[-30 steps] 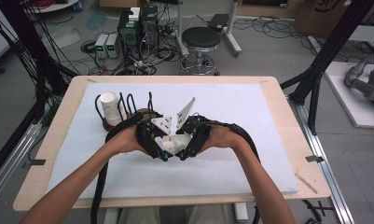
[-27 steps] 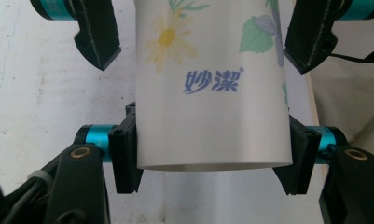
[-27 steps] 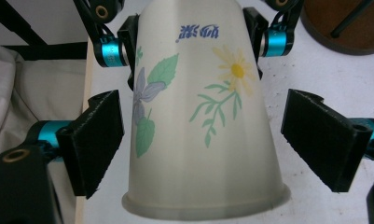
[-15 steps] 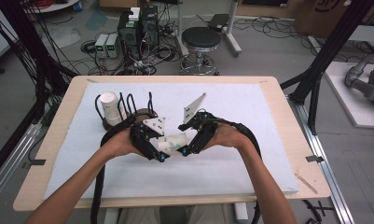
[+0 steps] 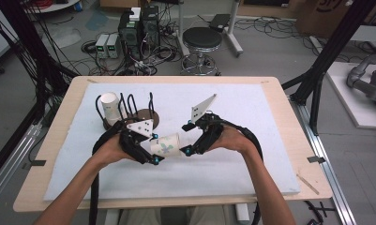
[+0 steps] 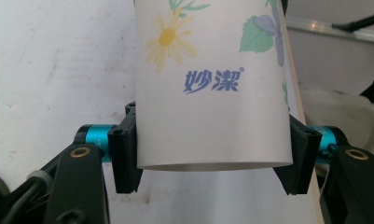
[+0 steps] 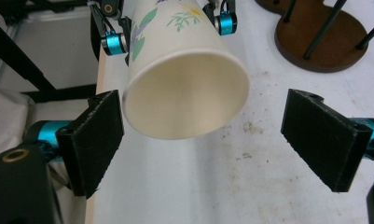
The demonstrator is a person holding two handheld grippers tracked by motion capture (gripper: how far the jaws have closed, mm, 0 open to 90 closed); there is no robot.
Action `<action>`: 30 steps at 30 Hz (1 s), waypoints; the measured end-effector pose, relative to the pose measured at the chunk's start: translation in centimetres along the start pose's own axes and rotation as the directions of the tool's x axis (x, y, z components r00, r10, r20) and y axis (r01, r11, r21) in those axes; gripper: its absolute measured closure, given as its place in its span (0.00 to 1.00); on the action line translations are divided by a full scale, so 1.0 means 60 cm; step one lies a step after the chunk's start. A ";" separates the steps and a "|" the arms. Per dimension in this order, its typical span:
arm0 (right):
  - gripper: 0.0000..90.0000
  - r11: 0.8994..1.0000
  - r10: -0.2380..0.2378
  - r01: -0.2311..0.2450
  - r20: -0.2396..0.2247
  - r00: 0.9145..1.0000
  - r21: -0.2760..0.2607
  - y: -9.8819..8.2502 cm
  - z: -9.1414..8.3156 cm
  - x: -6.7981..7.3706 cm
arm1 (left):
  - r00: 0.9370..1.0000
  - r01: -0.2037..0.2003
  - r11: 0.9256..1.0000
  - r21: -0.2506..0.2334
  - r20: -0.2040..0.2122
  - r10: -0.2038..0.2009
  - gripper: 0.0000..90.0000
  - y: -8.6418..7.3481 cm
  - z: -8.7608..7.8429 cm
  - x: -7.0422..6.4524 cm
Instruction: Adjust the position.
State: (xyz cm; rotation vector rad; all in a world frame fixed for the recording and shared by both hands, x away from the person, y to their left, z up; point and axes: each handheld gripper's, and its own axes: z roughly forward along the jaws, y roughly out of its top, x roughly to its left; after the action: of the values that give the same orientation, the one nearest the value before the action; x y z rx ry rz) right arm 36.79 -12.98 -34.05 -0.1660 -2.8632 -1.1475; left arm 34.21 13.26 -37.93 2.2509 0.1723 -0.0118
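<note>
A paper cup (image 5: pixel 167 144) printed with flowers lies on its side just above the white mat, and my left gripper (image 5: pixel 150 149) is shut on its base end. In the left gripper view the two pads press both sides of the cup (image 6: pixel 212 70). My right gripper (image 5: pixel 188 140) is open at the cup's mouth. In the right gripper view the cup's open rim (image 7: pixel 184 93) points at the camera between the spread jaws. The left pad (image 7: pixel 93 140) sits close beside the rim and the other pad (image 7: pixel 322 137) stands well clear.
A wooden-based rack (image 5: pixel 143 116) with black wire pegs stands at the back left, with a plain white cup (image 5: pixel 110 107) upturned on one peg. The white mat (image 5: pixel 251 117) covers the wooden table. A stool (image 5: pixel 202 40) and computer boxes stand on the floor beyond.
The two hands have drawn apart. My left gripper has shifted left and slightly down with the cup, which now lies level between the two grippers. The right hand has hardly moved.
</note>
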 end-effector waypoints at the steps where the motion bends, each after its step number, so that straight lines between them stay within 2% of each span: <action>1: 0.15 1.000 0.002 -0.002 -0.003 1.000 -0.013 -0.002 0.000 0.000 | 1.000 0.009 1.000 -0.019 0.001 -0.009 0.40 -0.001 0.000 0.000; 5: 0.15 0.998 0.014 -0.014 -0.003 1.000 -0.057 -0.011 -0.001 0.002 | 1.000 0.019 0.995 -0.094 -0.006 -0.019 0.40 -0.007 -0.005 0.002; 8: 0.15 0.992 0.025 -0.026 -0.009 1.000 -0.120 -0.021 -0.002 0.004 | 0.999 0.033 0.984 -0.174 -0.005 -0.034 0.40 -0.014 -0.007 0.002; 9: 0.15 0.990 0.033 -0.034 -0.010 0.999 -0.140 -0.025 -0.002 0.005 | 0.999 0.033 0.982 -0.187 -0.007 -0.035 0.40 -0.015 -0.008 0.002; 12: 0.15 0.978 0.046 -0.048 -0.014 0.999 -0.201 -0.035 -0.001 0.007 | 0.999 0.047 0.962 -0.267 0.000 -0.049 0.40 -0.023 -0.008 0.002; 17: 0.15 0.956 0.064 -0.071 -0.031 0.997 -0.286 -0.051 0.006 0.009 | 0.999 0.048 0.946 -0.322 -0.006 -0.053 0.40 -0.033 -0.001 0.001; 21: 0.15 0.944 0.076 -0.087 -0.047 0.996 -0.319 -0.062 0.016 0.010 | 0.998 0.054 0.916 -0.397 -0.003 -0.060 0.40 -0.045 0.006 0.002; 22: 0.15 0.944 0.081 -0.092 -0.047 0.996 -0.318 -0.065 0.018 0.010 | 0.998 0.057 0.910 -0.412 0.001 -0.063 0.40 -0.048 0.007 0.004; 23: 0.15 0.940 0.090 -0.100 -0.047 0.995 -0.325 -0.067 0.020 0.010 | 0.998 0.063 0.907 -0.416 0.005 -0.067 0.40 -0.050 0.009 0.005; 25: 0.15 0.931 0.088 -0.101 -0.054 0.995 -0.352 -0.073 0.023 0.010 | 0.997 0.068 0.908 -0.414 0.008 -0.071 0.40 -0.051 0.012 0.006; 27: 0.16 0.922 0.091 -0.110 -0.069 0.993 -0.370 -0.077 0.025 0.009 | 0.998 0.062 0.903 -0.426 0.018 -0.060 0.40 -0.049 0.012 0.006; 28: 0.16 0.921 0.093 -0.114 -0.075 0.993 -0.371 -0.078 0.025 0.009 | 0.998 0.061 0.895 -0.441 0.026 -0.055 0.40 -0.048 0.012 0.005; 30: 0.16 0.922 0.089 -0.111 -0.076 0.993 -0.370 -0.079 0.027 0.008 | 0.998 0.062 0.888 -0.455 0.037 -0.051 0.40 -0.047 0.011 0.005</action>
State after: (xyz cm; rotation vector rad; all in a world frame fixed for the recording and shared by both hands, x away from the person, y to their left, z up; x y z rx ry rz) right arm 35.72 -15.23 -38.42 -0.2854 -2.5217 -1.6352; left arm 34.20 14.55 -40.56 1.7723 0.2043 -0.0264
